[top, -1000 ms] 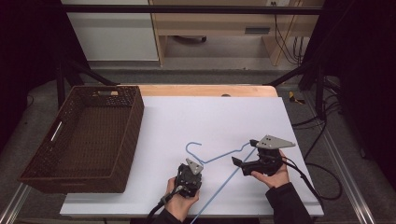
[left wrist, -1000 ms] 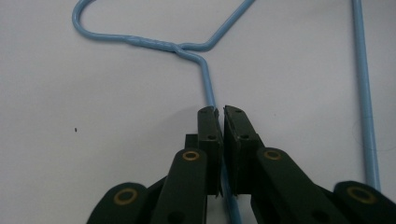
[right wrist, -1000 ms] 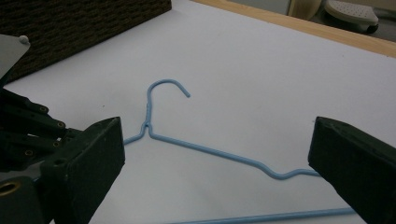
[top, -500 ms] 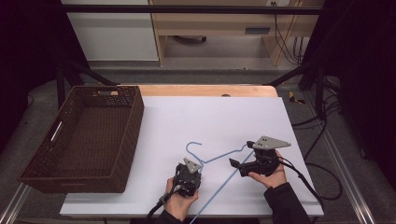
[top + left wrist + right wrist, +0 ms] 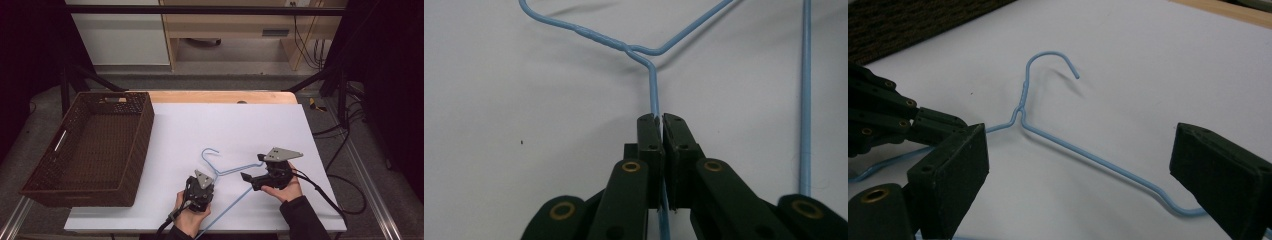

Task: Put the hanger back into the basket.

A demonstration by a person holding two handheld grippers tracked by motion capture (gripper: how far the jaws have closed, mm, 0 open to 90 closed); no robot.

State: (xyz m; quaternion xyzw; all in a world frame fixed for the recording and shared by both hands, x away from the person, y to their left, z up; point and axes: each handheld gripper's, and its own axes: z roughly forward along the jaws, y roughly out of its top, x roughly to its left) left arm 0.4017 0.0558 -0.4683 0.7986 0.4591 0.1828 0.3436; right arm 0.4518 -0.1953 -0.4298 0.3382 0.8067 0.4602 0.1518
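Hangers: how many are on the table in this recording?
1. A blue wire hanger lies on the white table near the front edge, right of the wicker basket. The left hand-held gripper is clamped on one of its arms. The basket looks empty.

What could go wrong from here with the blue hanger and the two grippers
The left gripper pinches only the thin wire of the blue hanger, so it might twist or slip in the jaws. The right gripper, whose jaws have just been closing, straddles the other arm without touching it; it could close off the wire and miss it.
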